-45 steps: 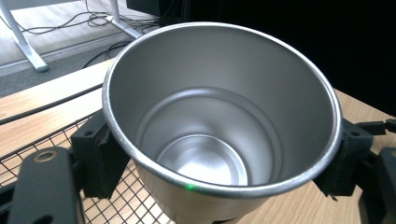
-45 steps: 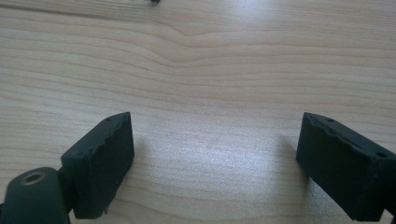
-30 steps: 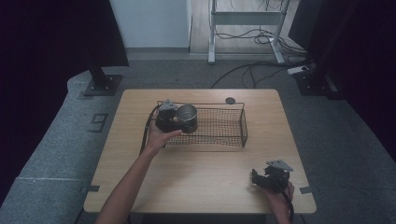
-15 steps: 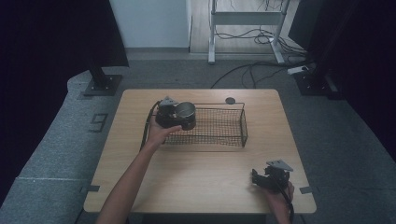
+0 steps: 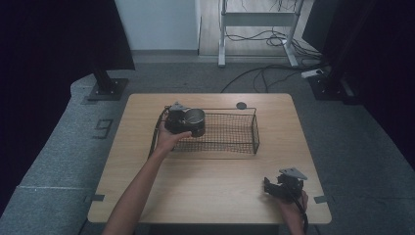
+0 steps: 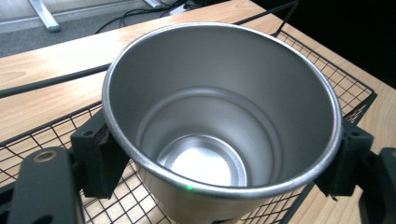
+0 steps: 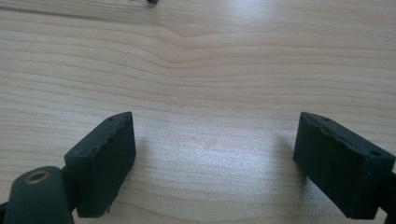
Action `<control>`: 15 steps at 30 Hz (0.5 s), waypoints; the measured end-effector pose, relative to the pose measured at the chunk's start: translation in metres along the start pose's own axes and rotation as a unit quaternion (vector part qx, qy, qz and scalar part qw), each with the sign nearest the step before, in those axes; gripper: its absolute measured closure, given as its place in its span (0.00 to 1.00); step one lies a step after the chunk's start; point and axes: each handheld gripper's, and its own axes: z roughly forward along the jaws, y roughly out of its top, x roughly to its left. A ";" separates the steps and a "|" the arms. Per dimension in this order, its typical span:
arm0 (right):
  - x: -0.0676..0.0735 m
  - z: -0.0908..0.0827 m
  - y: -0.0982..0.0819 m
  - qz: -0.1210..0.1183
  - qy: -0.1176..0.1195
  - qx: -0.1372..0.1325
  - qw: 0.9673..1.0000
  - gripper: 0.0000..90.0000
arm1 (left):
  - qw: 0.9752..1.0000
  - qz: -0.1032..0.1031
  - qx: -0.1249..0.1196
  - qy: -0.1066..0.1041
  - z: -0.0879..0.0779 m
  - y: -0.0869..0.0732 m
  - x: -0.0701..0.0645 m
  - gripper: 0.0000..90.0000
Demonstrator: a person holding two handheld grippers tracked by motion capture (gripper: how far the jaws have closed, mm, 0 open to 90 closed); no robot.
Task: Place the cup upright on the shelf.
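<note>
A shiny steel cup [image 5: 195, 117] [image 6: 219, 121] is clamped upright between the jaws of my left gripper [image 5: 188, 123] [image 6: 219, 163], its mouth facing up and nothing inside it. It hangs over the left end of a black wire basket [image 5: 235, 133] [image 6: 336, 70], above the mesh floor. My right gripper [image 5: 276, 188] [image 7: 215, 158] rests low over the bare tabletop near the front right corner, jaws wide apart with only wood between them.
The wooden table [image 5: 210, 181] carries a small dark round disc [image 5: 241, 105] just behind the basket. Cables and a metal stand [image 5: 254, 19] lie on the floor beyond the far edge. Dark curtains flank both sides.
The left gripper has carried the cup slightly rightward and down over the basket's left end. The right gripper has stayed put.
</note>
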 end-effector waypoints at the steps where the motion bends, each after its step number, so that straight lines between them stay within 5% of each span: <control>1: 0.000 0.000 0.000 0.000 0.000 0.000 1.000 0.14 | 1.000 -0.001 0.001 -0.001 0.002 -0.001 0.001 0.20; 15: 0.000 0.000 0.000 0.000 0.000 0.000 1.000 0.14 | 1.000 -0.014 0.023 0.008 0.021 -0.012 0.005 0.20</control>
